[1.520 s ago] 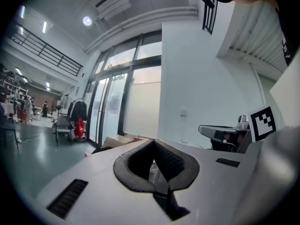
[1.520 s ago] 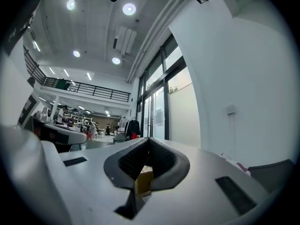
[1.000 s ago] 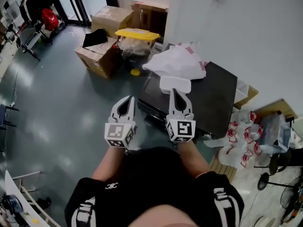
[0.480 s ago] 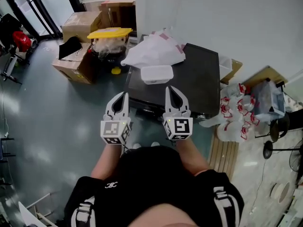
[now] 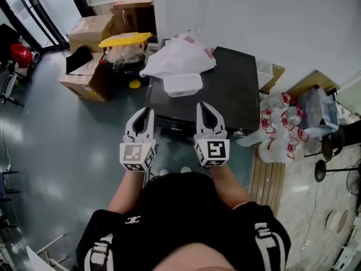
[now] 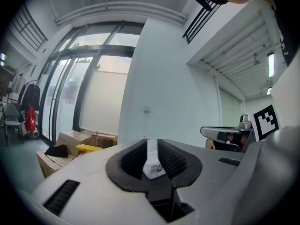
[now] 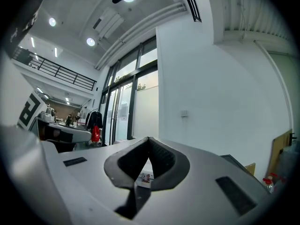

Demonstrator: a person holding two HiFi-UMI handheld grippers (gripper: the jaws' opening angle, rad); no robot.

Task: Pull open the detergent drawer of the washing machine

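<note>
Head view — jaws closed and empty at the washing machine (image 5: 240, 89)
Left gripper (image 5: 148, 113) and right gripper (image 5: 203, 107) hang near its front edge; the detergent drawer, on the front face, is unseen — likely light, rigid plastic, hooked by its finger recess.

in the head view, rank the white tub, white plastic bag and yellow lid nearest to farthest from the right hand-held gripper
From the right hand-held gripper:
1. white tub, just ahead on the washing machine top
2. white plastic bag, behind the tub
3. yellow lid, far left, off the machine
</note>
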